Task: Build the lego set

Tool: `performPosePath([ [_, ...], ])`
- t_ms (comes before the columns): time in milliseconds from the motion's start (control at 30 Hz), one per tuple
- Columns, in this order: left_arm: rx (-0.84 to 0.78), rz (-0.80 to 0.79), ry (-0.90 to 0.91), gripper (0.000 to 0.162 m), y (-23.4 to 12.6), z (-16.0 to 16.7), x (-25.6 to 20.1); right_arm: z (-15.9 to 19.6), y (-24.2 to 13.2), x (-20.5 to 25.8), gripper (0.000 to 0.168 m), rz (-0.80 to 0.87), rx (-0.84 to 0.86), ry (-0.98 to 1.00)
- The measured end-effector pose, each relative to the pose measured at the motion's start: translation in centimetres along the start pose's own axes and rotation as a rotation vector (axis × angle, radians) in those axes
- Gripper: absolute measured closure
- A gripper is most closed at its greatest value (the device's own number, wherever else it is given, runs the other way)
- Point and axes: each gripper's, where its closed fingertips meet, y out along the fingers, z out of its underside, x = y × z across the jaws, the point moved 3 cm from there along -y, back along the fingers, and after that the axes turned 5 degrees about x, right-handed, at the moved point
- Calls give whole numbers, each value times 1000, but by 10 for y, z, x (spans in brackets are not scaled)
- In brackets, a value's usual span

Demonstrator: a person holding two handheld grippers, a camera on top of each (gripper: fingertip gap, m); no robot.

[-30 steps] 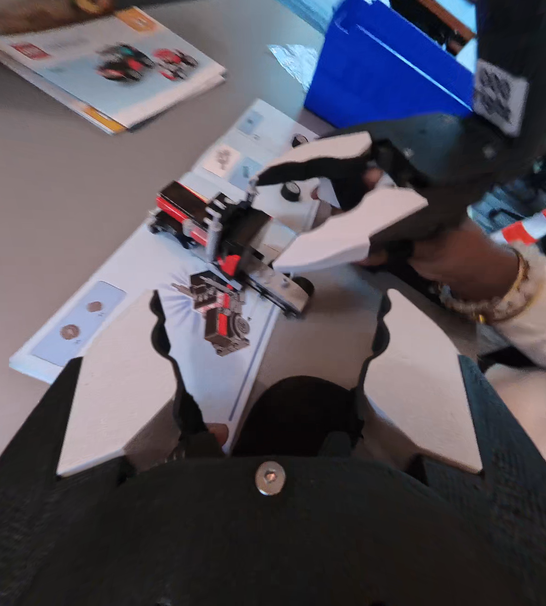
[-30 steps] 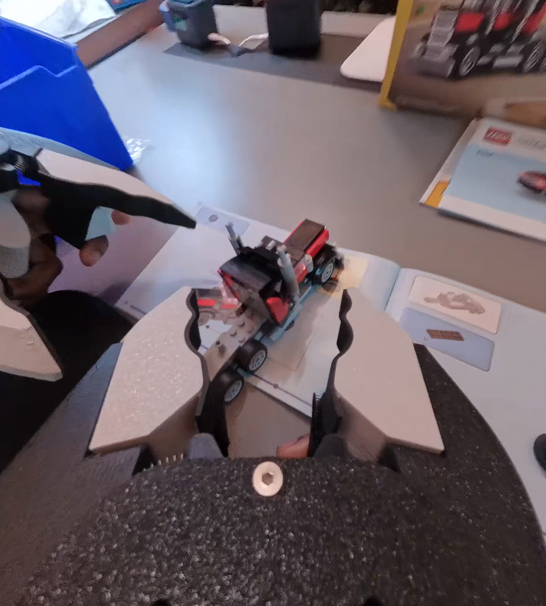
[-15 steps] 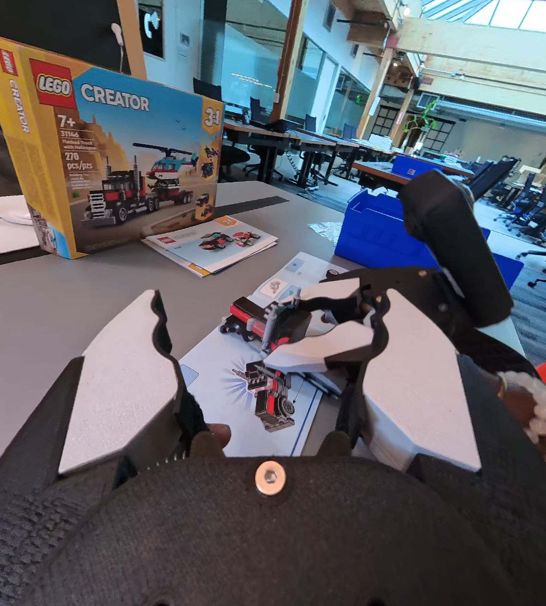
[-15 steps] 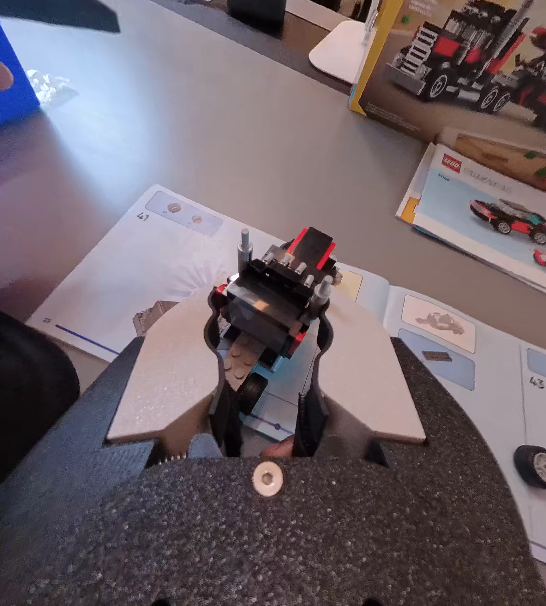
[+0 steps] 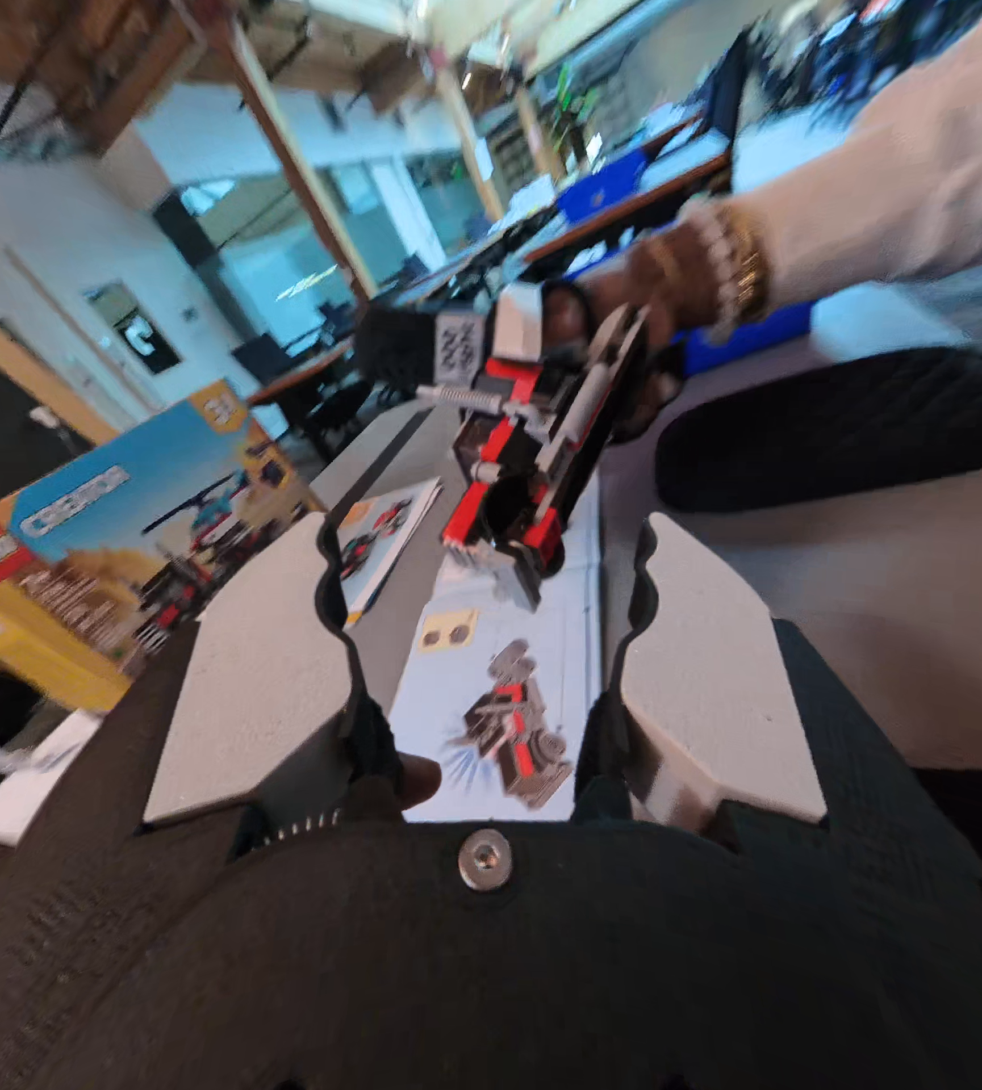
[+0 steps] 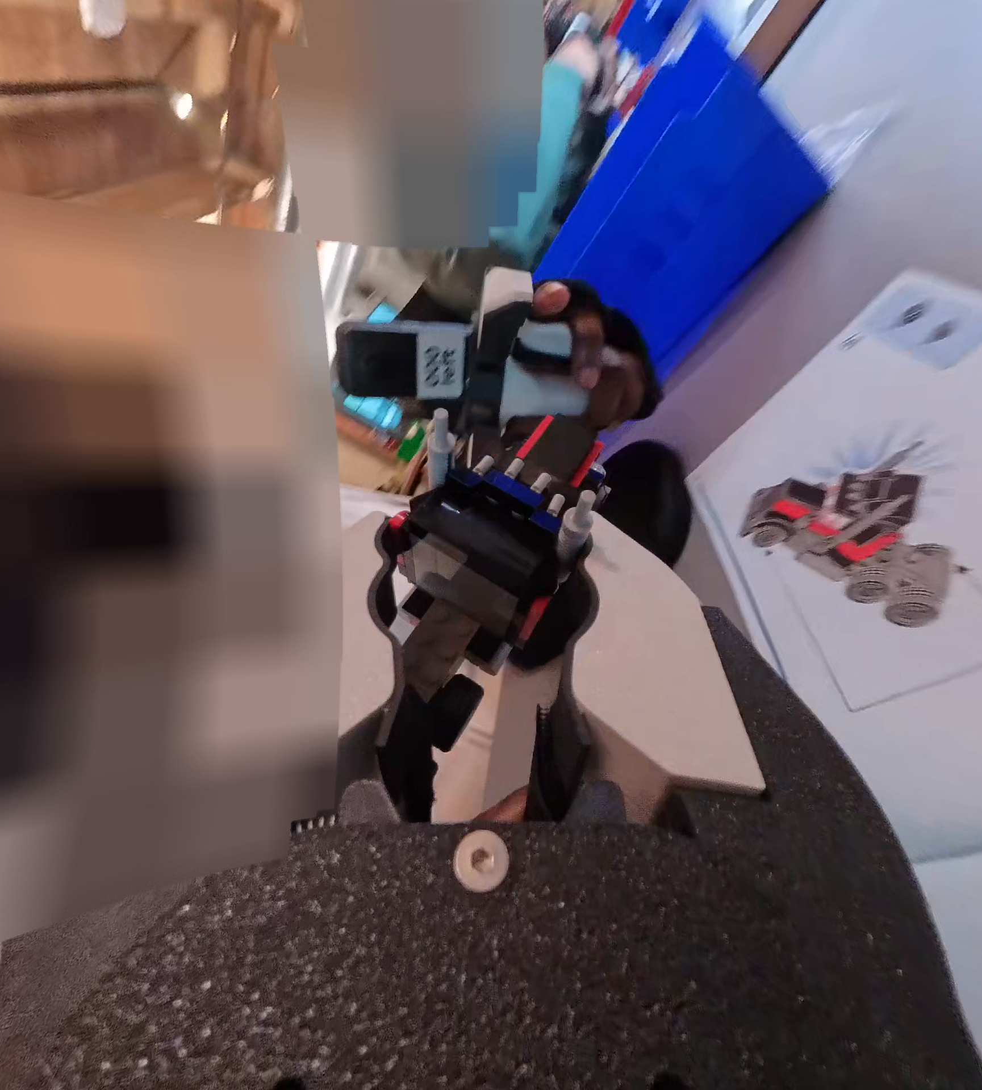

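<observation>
Your right claw (image 6: 479, 575) pinches the black-and-red lego truck (image 6: 476, 560) by its cab, holding it tilted in the air above the open instruction booklet (image 5: 512, 678) on the grey table (image 5: 801, 619). Your left claw (image 5: 485, 590) is spread wide, empty, low over the booklet, just short of the truck's nose. The lego box (image 5: 93, 560) stands left of the booklet.

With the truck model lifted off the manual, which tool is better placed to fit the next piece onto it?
Left. The left tool is open and empty, pointing at the truck model. The right tool is shut on the truck, so it can only steady it.
</observation>
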Motion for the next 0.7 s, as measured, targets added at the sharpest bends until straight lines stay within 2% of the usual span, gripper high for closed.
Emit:
performPosePath([
  [133,-61,115,-36,78,3,-4,-15,-1,12,7,111,-180,146,8],
  [233,-28,104,-10,92,9,0,-17,-6,18,5,111,-262,211,4],
  [300,36,67,15,109,13,9,-14,-9,19,-2,111,-301,251,11],
  [333,55,62,25,113,14,13,-15,-10,19,-6,111,-315,261,22],
  [433,71,66,8,115,15,20,-16,-11,18,-17,110,-373,290,74],
  [533,133,54,-6,116,16,33,-13,-21,14,-38,109,-287,262,102],
  [633,231,48,8,117,19,50,-11,-38,-1,-61,106,-122,218,48],
  [700,305,67,-21,119,22,62,-12,-43,-14,-75,104,59,254,-38],
])
